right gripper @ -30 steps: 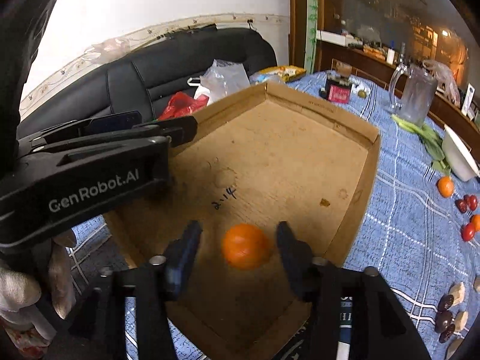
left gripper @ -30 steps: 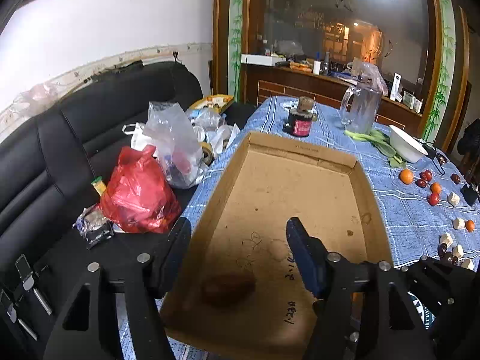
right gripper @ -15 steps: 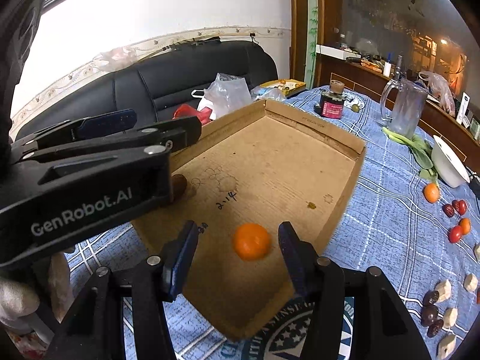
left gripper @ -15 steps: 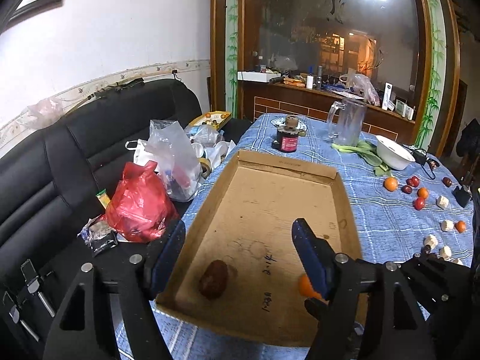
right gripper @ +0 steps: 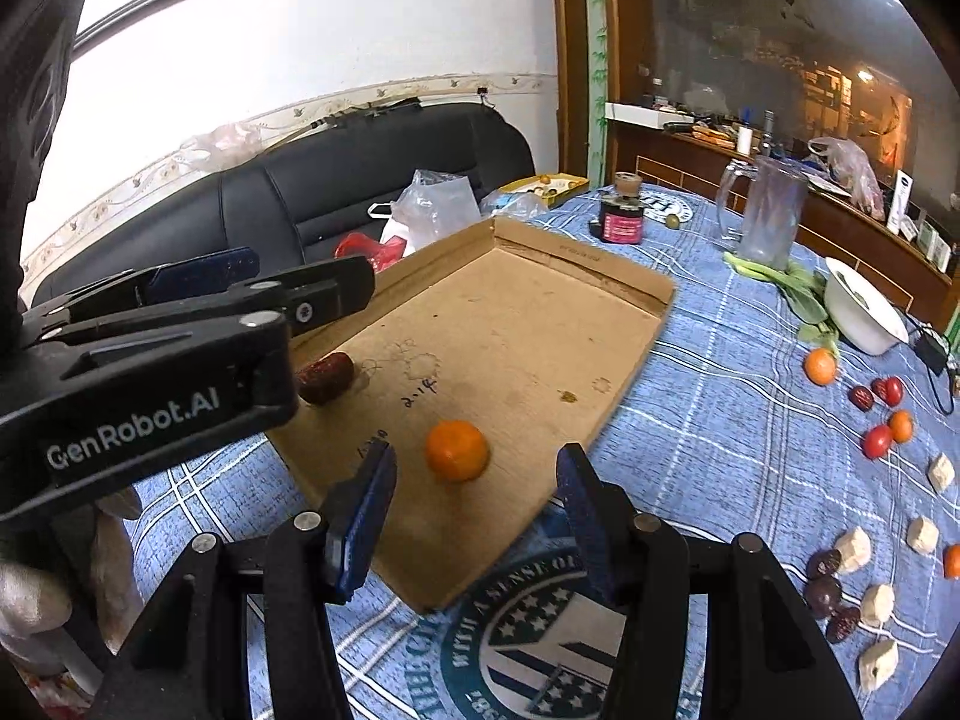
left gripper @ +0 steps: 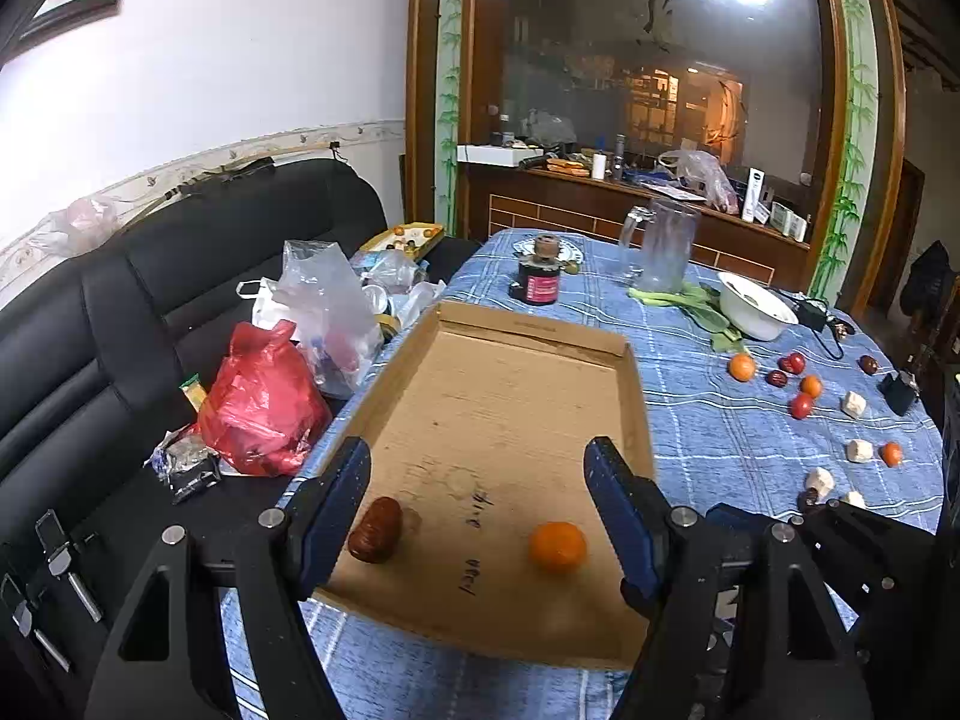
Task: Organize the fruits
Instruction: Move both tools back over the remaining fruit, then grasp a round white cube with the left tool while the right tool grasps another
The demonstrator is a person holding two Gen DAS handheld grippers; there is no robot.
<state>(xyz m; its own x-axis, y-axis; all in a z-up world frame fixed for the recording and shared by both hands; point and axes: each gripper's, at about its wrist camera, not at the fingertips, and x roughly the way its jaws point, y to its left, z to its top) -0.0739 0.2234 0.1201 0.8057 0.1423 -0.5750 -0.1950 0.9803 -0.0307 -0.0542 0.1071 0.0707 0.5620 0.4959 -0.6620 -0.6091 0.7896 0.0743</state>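
Orange (right gripper: 456, 450) and date (right gripper: 325, 378) lying apart in cardboard tray (right gripper: 612, 294), both grippers' fingers (right gripper: 360, 510) spread, empty.

A cardboard tray (left gripper: 516, 420) lies on the bench (left gripper: 720, 420); in it, a date (left gripper: 375, 529) sits left of a tangerine (left gripper: 557, 546). Loose fruit (left gripper: 801, 405), perhaps with nuts, lies right.

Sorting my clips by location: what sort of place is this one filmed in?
Most likely a home living and dining room: a black sofa beside a table with a blue checked cloth, and a wooden sideboard under a glass partition.
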